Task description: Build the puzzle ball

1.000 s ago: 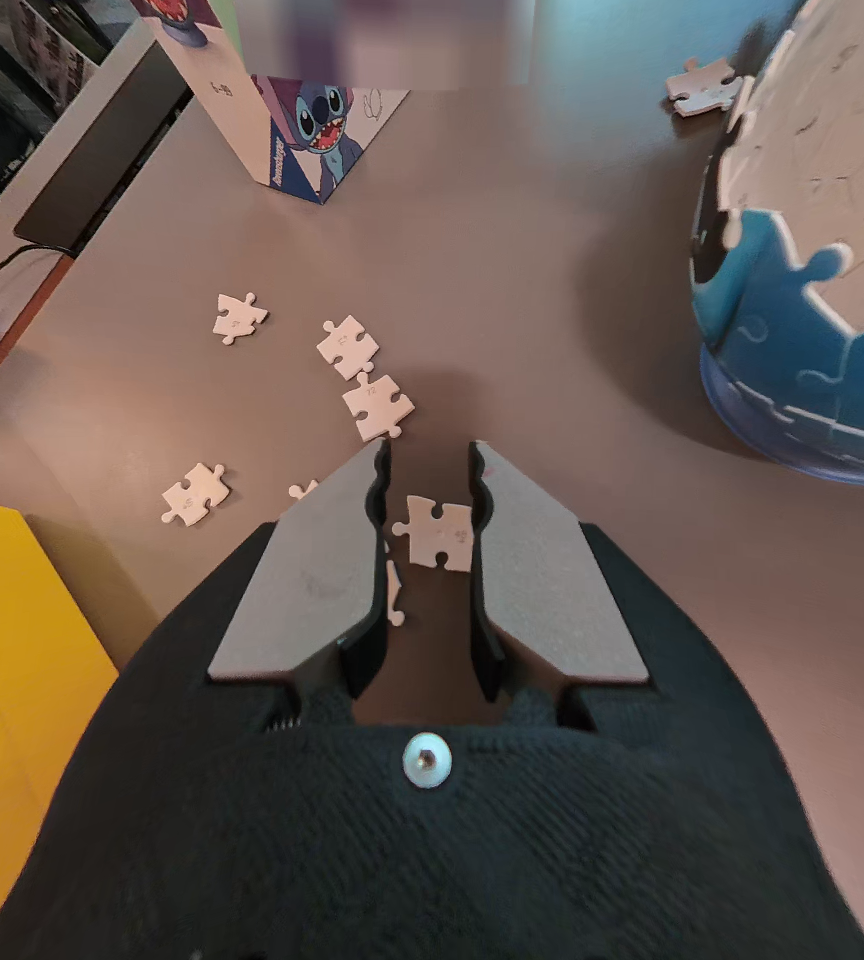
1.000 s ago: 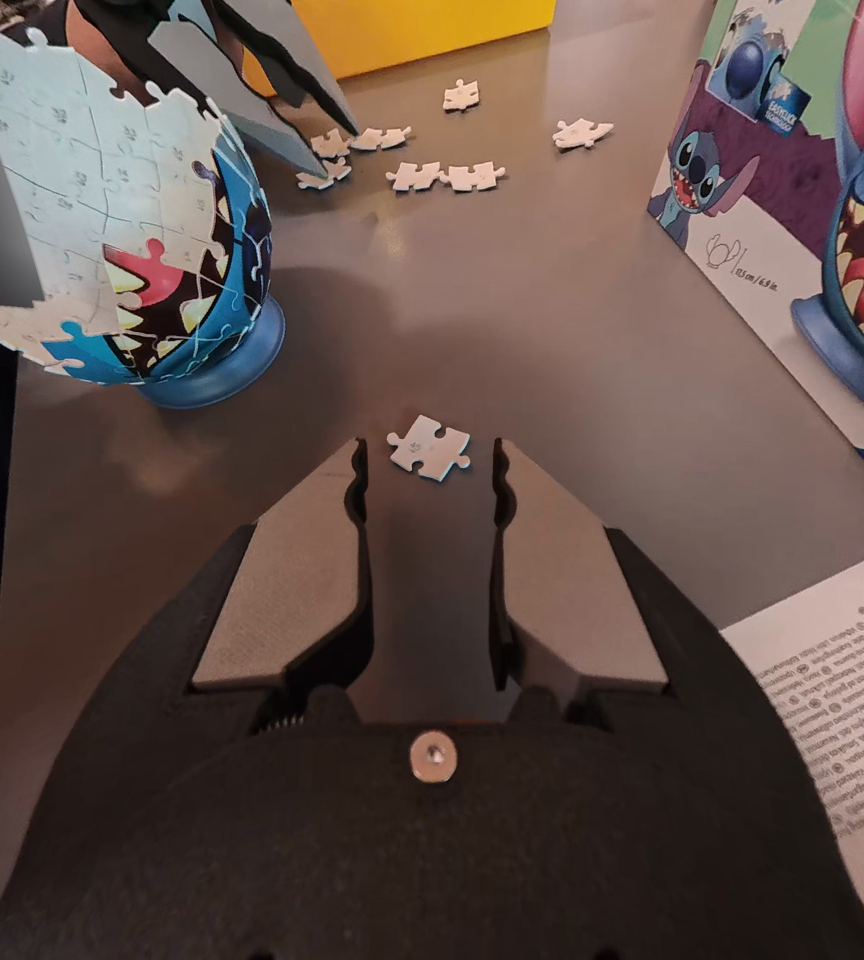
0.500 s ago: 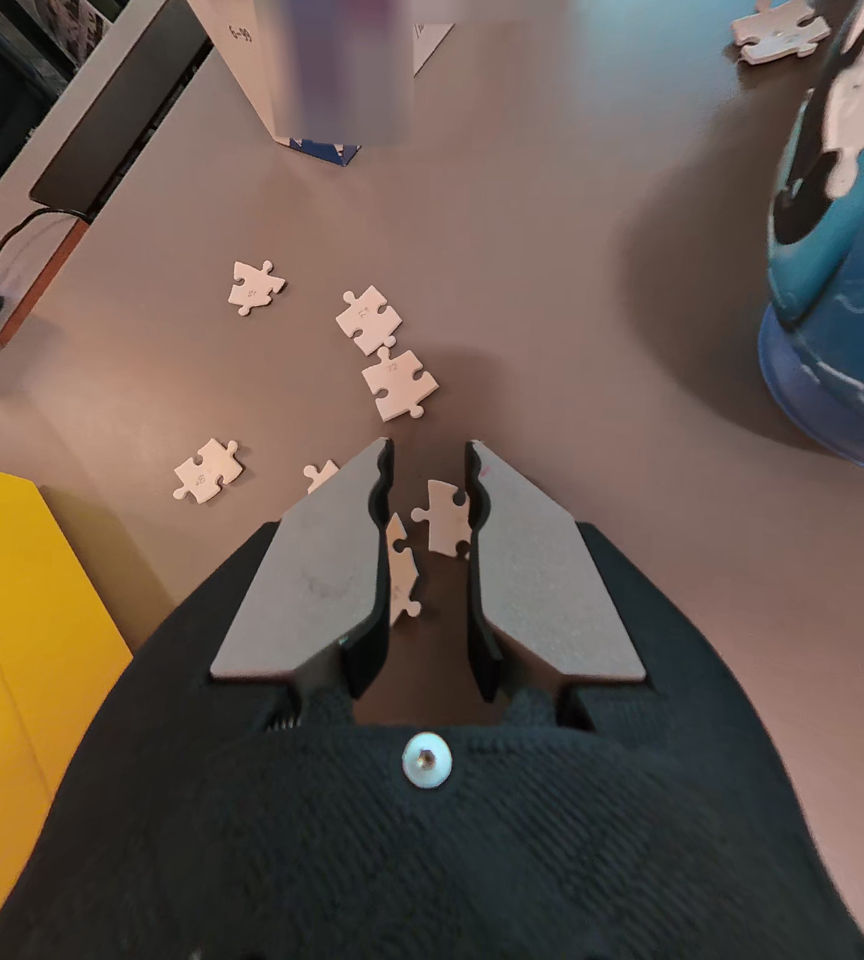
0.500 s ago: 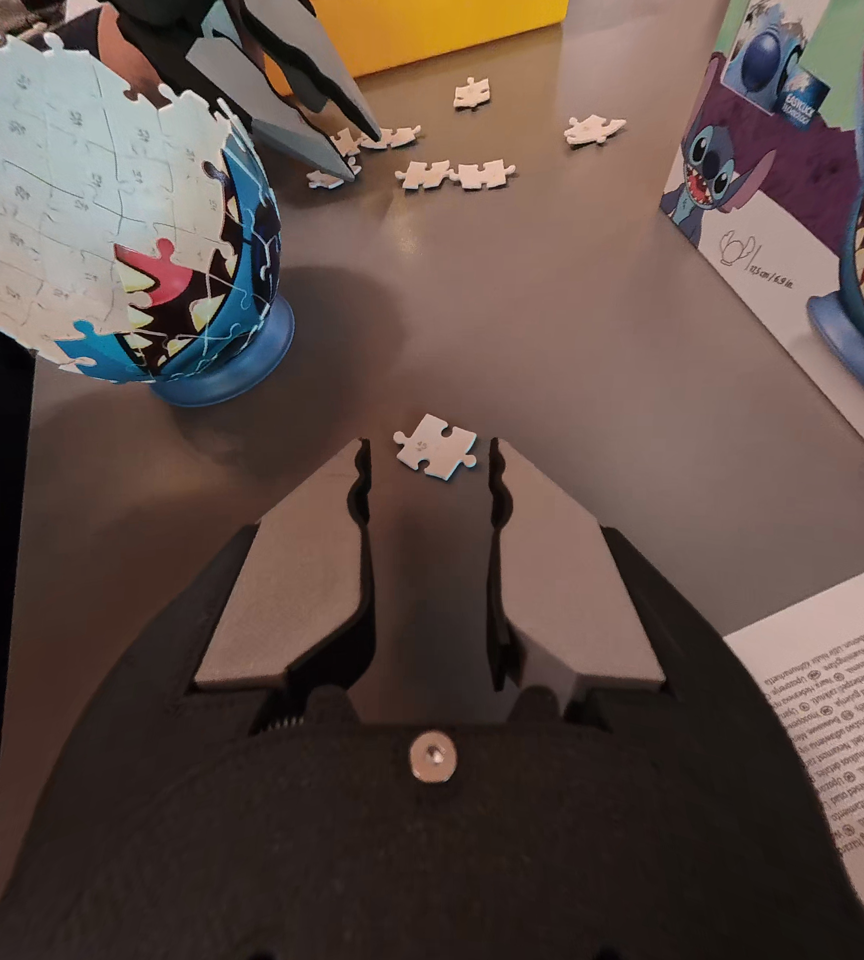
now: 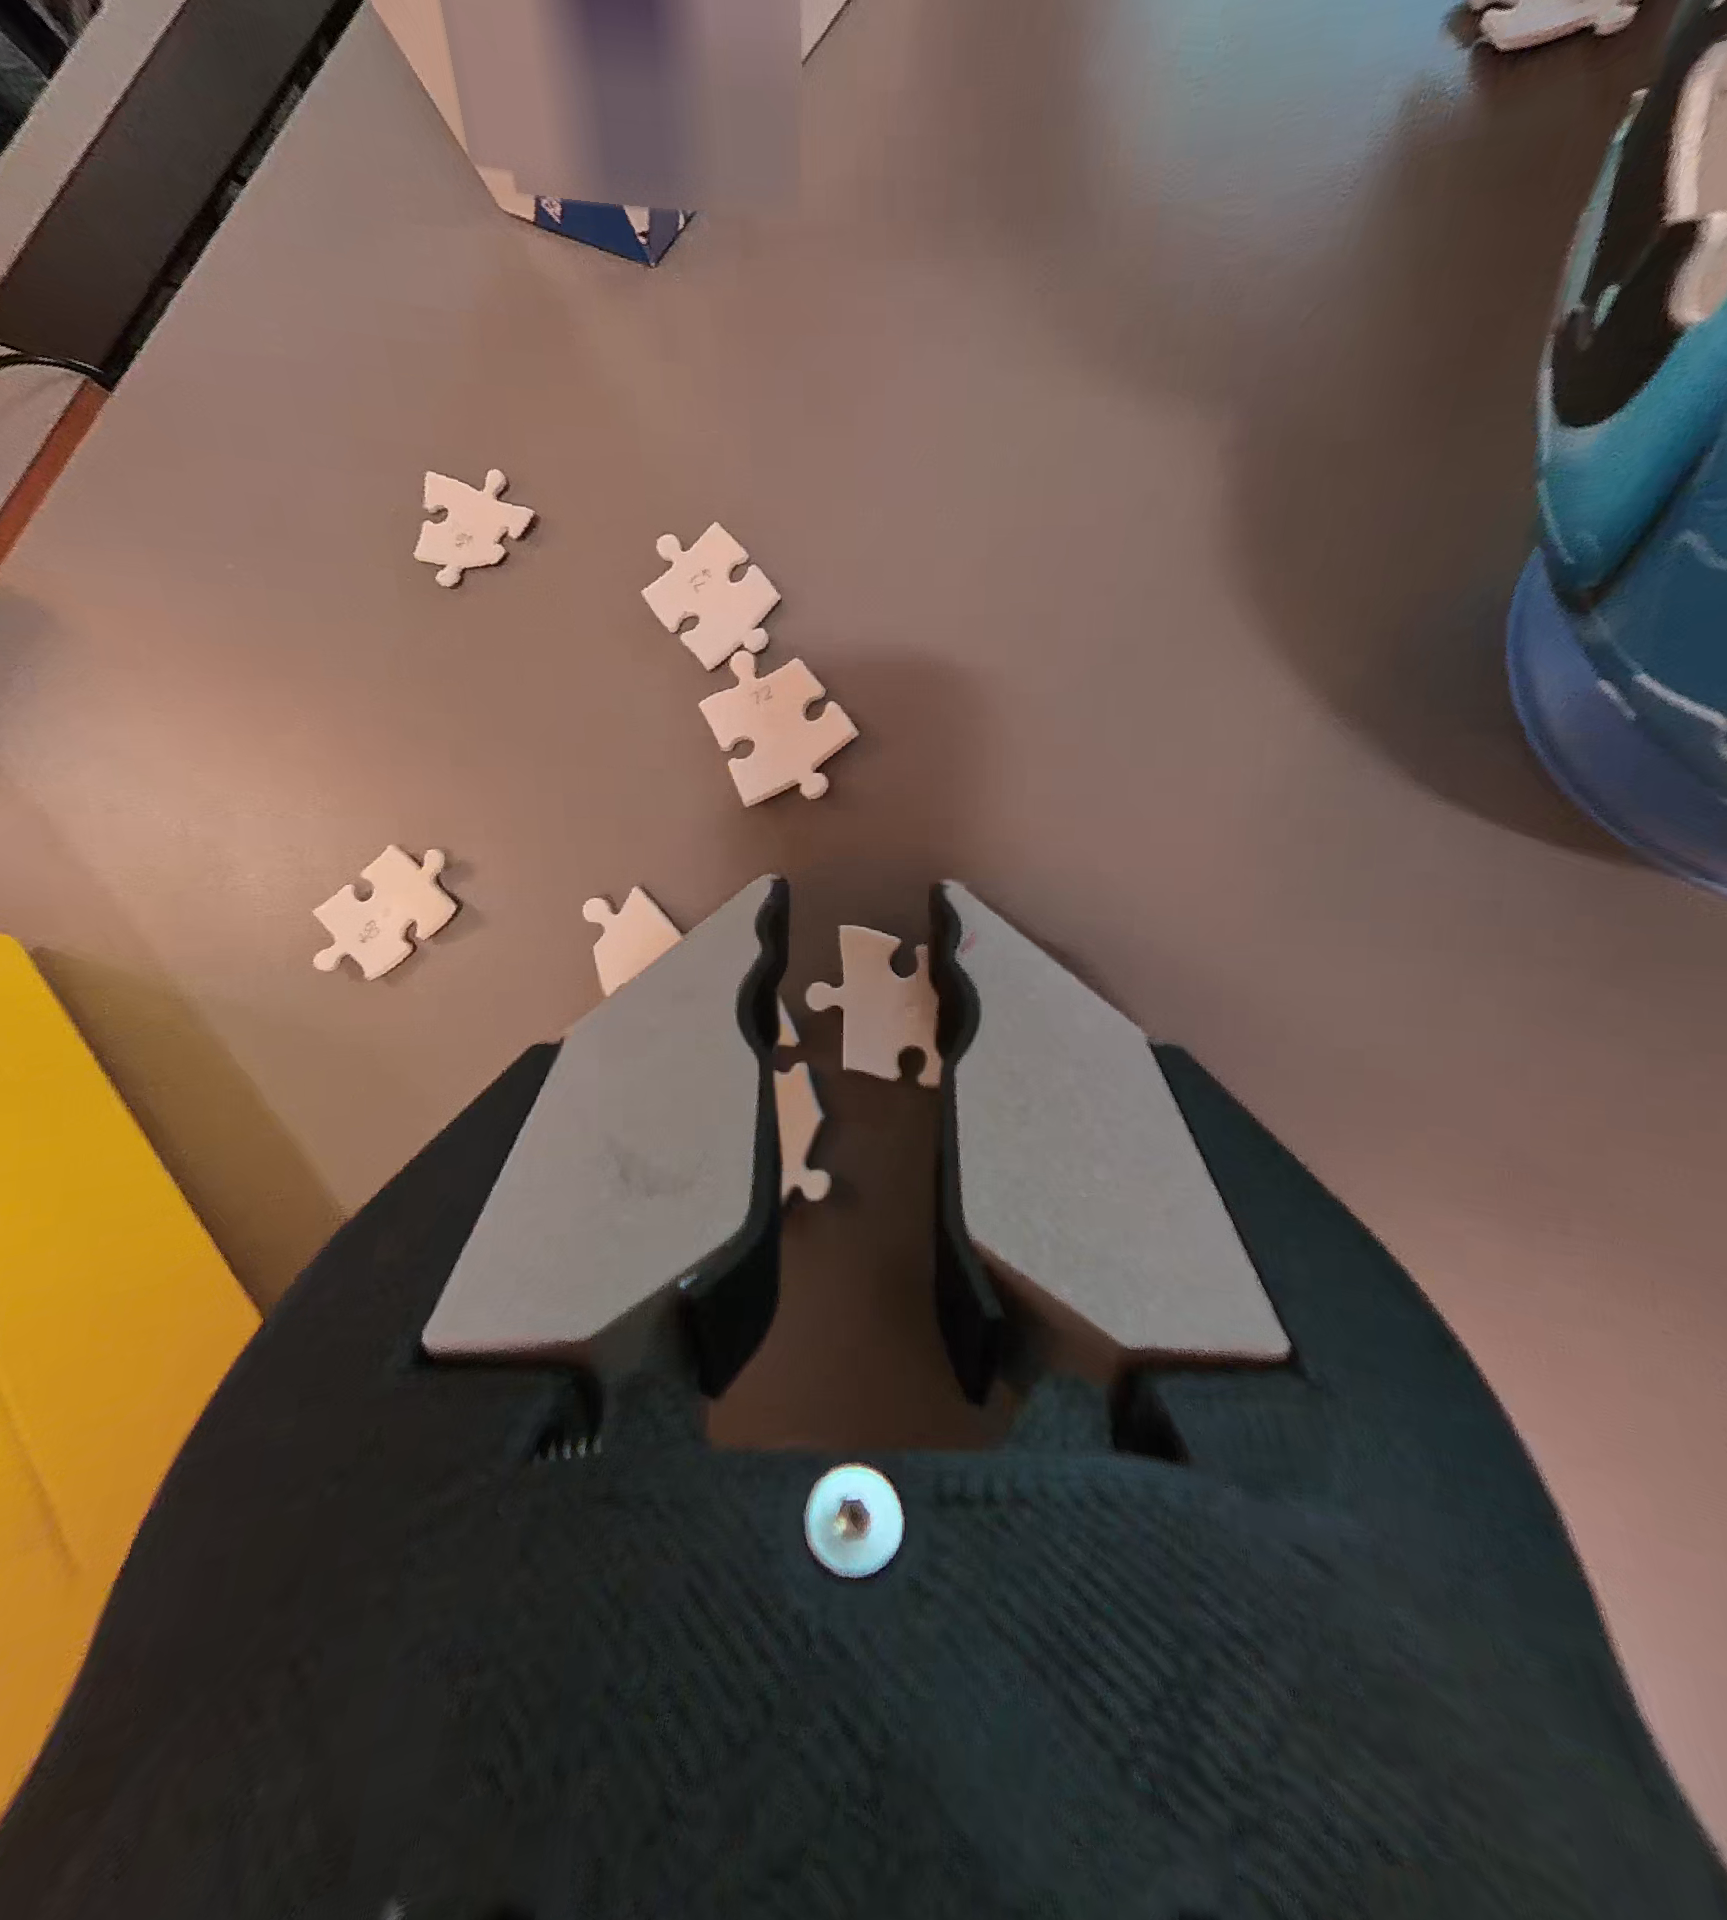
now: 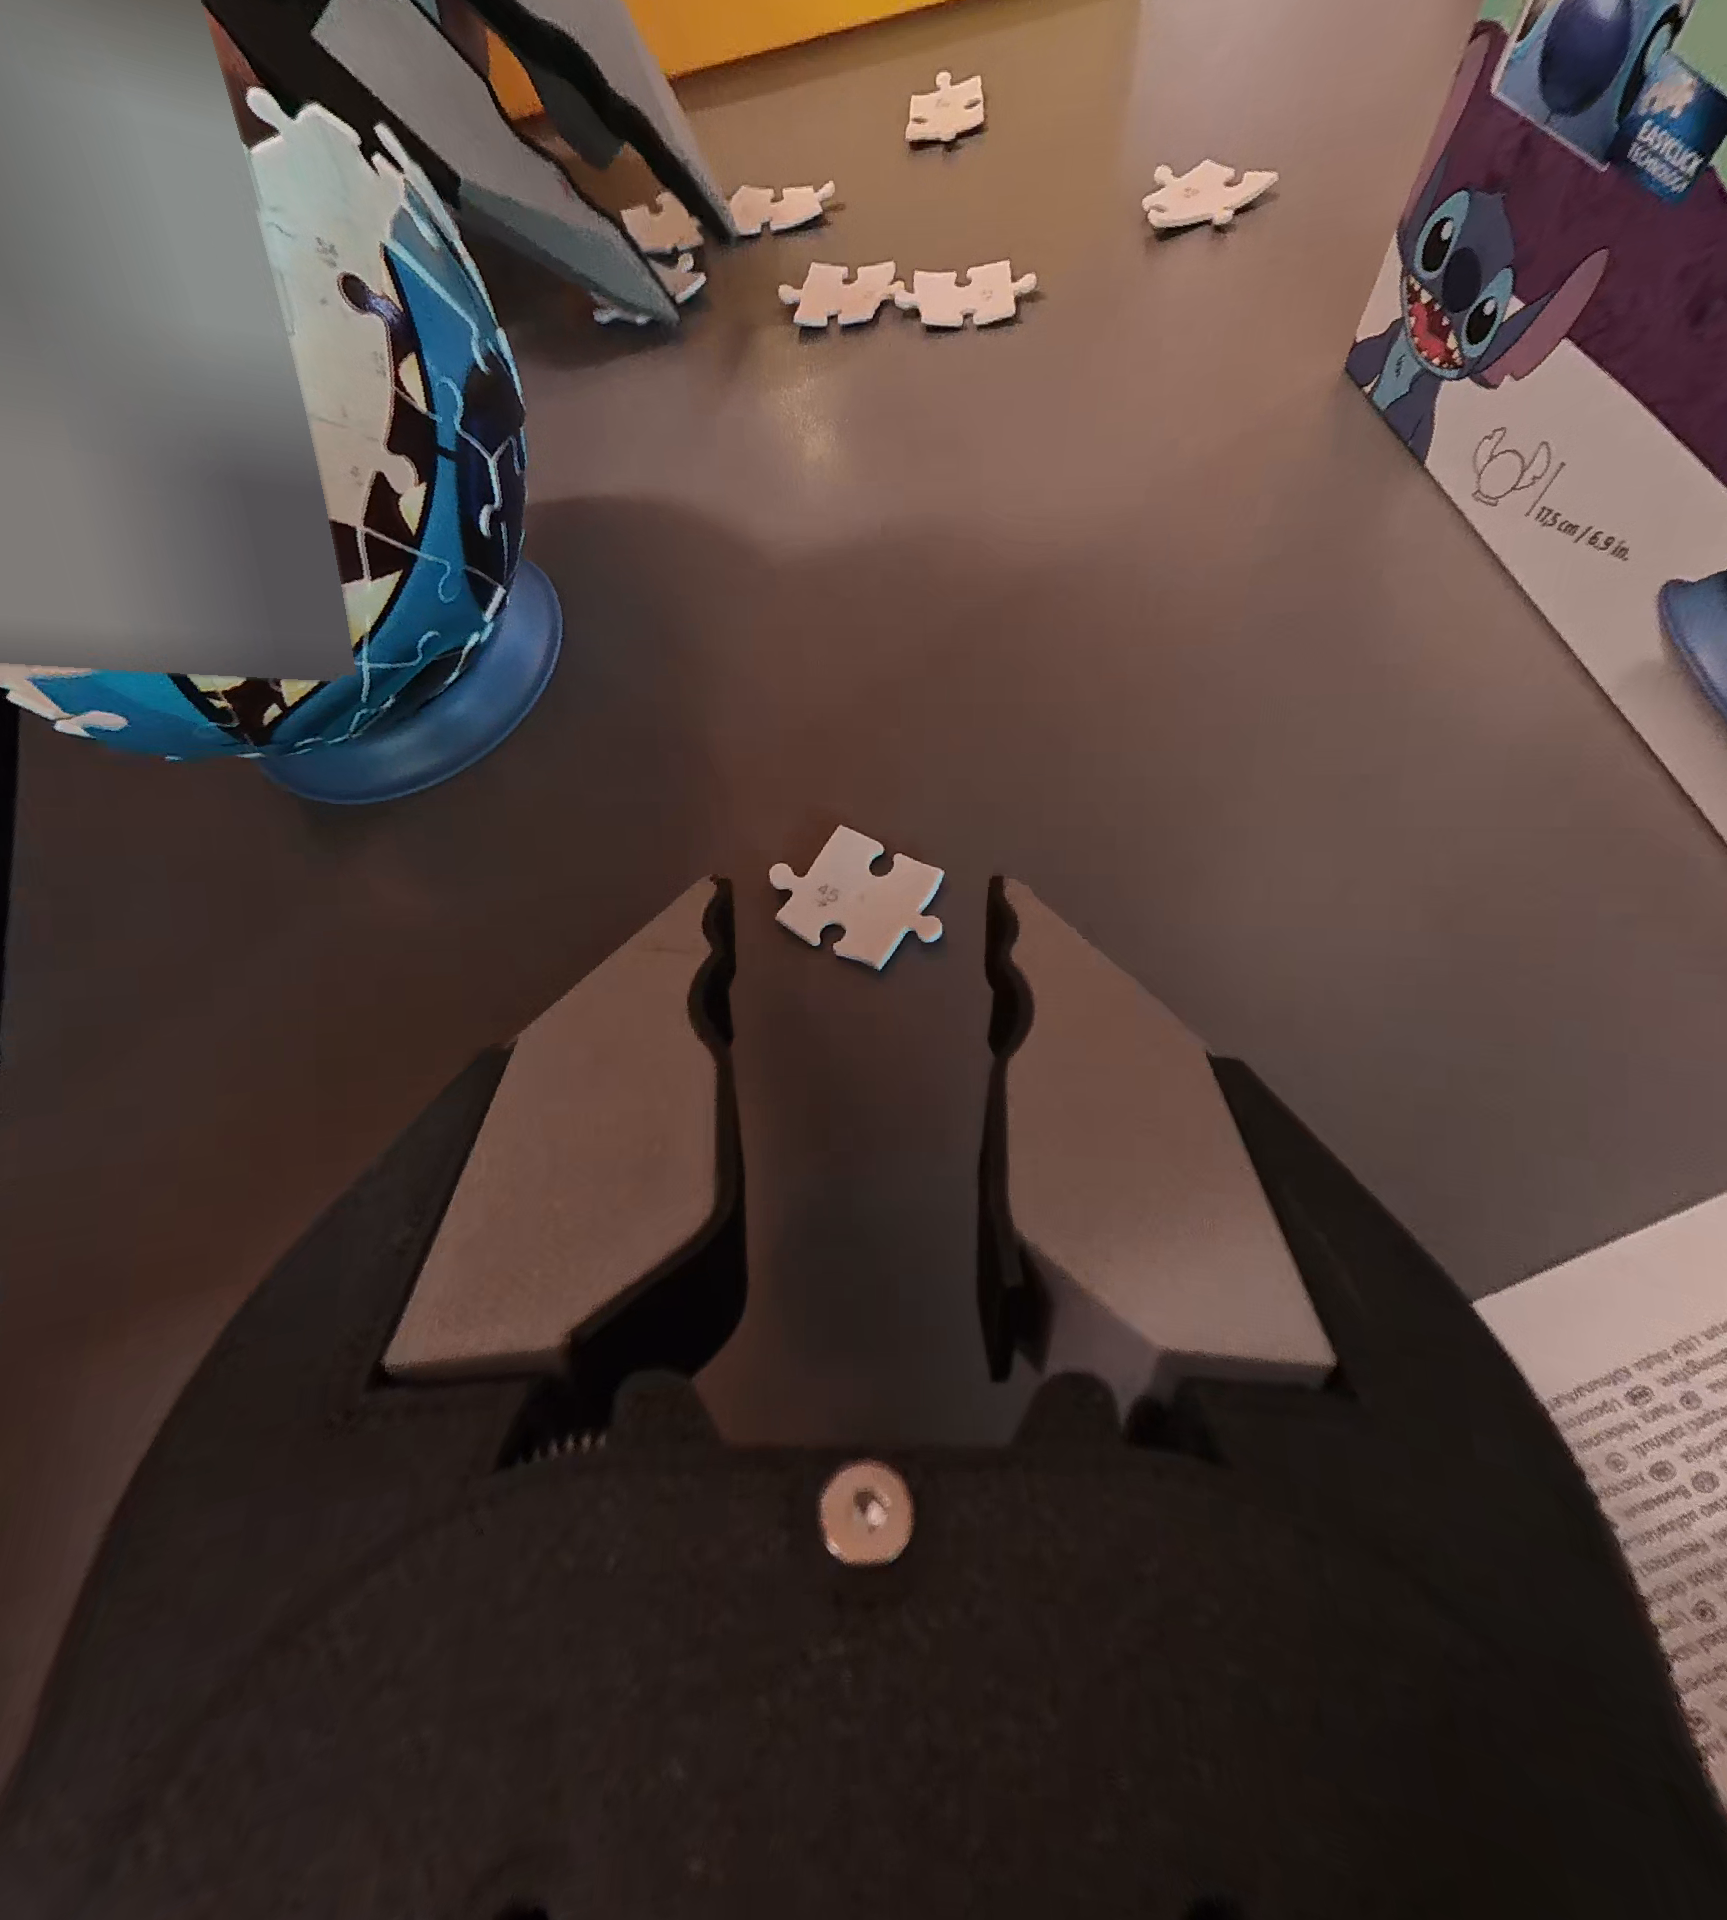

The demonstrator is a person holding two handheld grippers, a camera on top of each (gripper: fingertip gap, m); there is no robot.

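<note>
the left gripper has dropped lower, its parted fingers now flanking a white puzzle piece, not yet clenched. the right gripper waits with fingers apart near another piece. a pickup seems next.

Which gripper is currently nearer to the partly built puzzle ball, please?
Left. The left gripper reaches down right beside the puzzle ball; the right gripper sits farther back across the table.

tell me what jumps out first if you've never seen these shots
The half-built puzzle ball on its blue stand at the left of the right wrist view, its white inside showing. Next, loose white pieces scattered on the grey table, one piece between the fingers of the open left gripper and another piece just ahead of the open right gripper. The cartoon box stands at the right.
</note>
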